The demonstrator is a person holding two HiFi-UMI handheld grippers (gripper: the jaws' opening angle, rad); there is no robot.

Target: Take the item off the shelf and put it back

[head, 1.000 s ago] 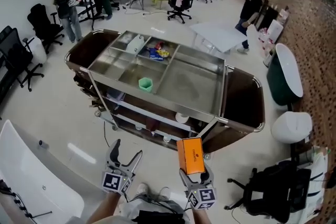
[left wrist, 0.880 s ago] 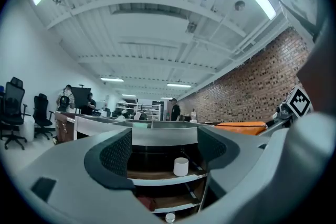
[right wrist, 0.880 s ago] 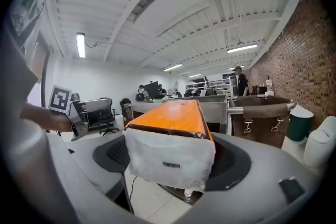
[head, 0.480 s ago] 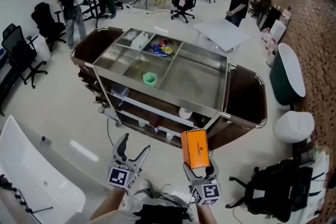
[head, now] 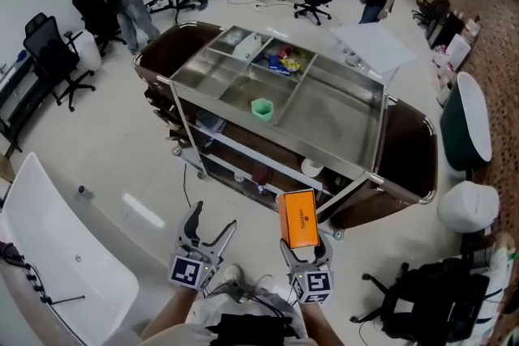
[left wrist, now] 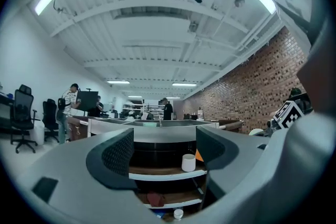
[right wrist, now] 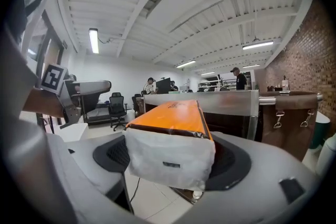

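The orange box (head: 299, 218) is clamped at its near end in the right tongs (head: 302, 249). It lies flat, with its long side aimed at the steel cart (head: 340, 121), and is held off the floor just short of the cart's near edge, on none of its shelves. In the right gripper view the pads press both sides of the box's white-wrapped end. The left tongs (head: 212, 219) stand wide apart with nothing between them, also on the cart's near side and facing its shelves. A white cup (head: 311, 167) stands on the cart's middle shelf. A green cup (head: 261, 108) sits on the cart's top tray, and snack packets (head: 281, 61) lie in a far compartment.
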